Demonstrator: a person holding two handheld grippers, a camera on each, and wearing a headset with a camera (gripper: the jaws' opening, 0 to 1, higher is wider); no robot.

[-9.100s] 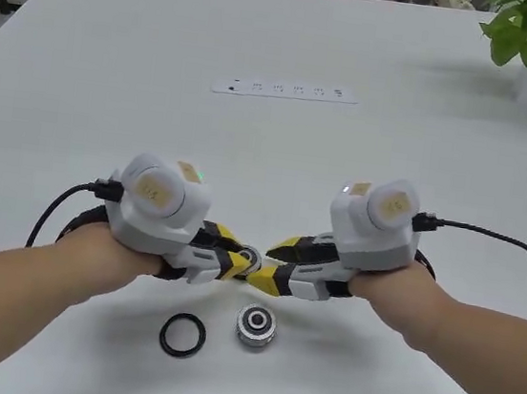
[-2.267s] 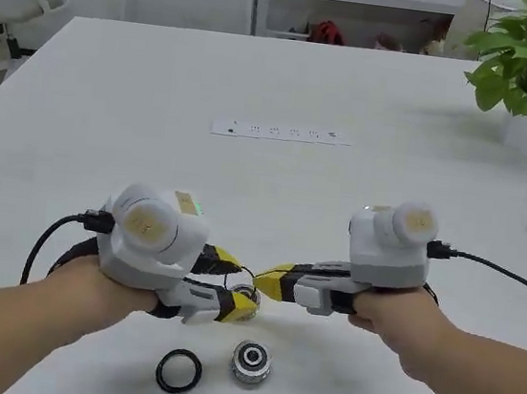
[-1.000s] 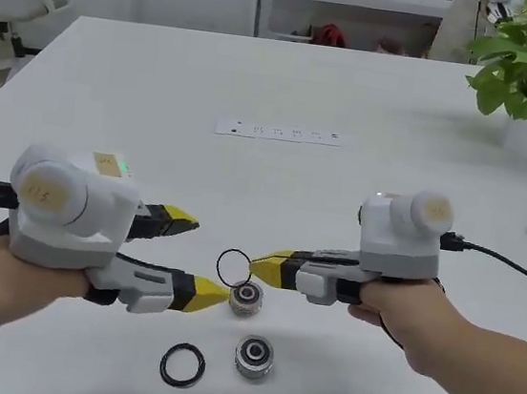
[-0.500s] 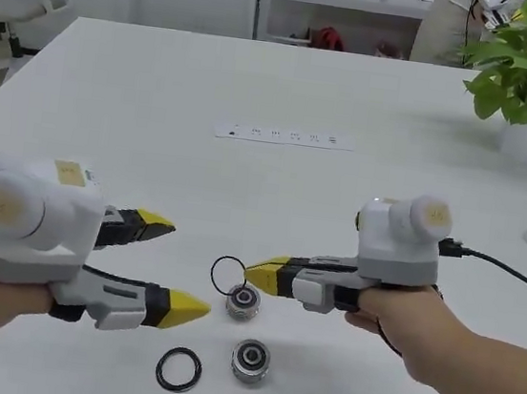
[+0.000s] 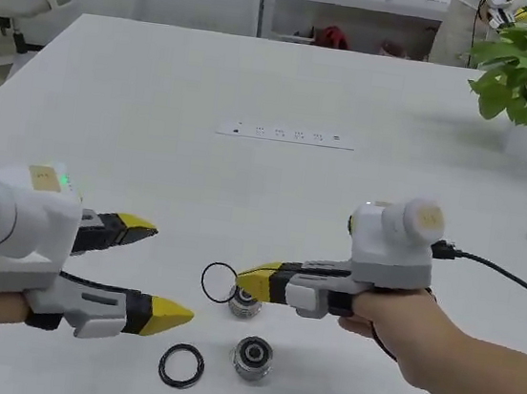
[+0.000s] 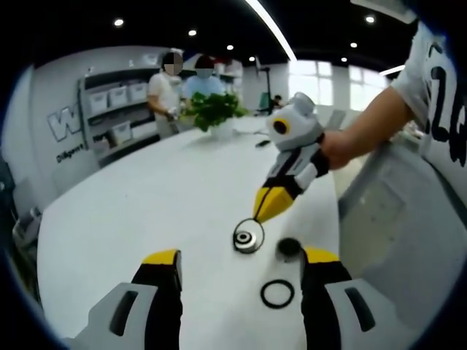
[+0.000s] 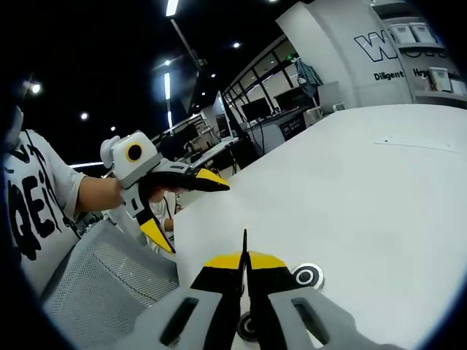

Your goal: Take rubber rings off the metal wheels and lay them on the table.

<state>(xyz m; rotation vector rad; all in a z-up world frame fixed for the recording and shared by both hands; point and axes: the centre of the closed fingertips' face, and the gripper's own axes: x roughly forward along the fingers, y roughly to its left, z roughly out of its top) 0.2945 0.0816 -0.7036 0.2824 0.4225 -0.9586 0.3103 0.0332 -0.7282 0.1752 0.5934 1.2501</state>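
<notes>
Right gripper (image 5: 246, 279), as I run it remotely, pinches a rubber ring (image 5: 218, 281) just beside one metal wheel (image 5: 245, 300) on the table (image 5: 274, 189); left gripper (image 5: 166, 273) hangs spread wide (well apart). A second ring (image 5: 181, 364) lies flat near the other wheel (image 5: 253, 356).

Shiny metal wheel (image 5: 253, 354), prob. rubber ring (image 6: 263, 294)

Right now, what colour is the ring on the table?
Black; the rubber ring shows best in head view.
</notes>
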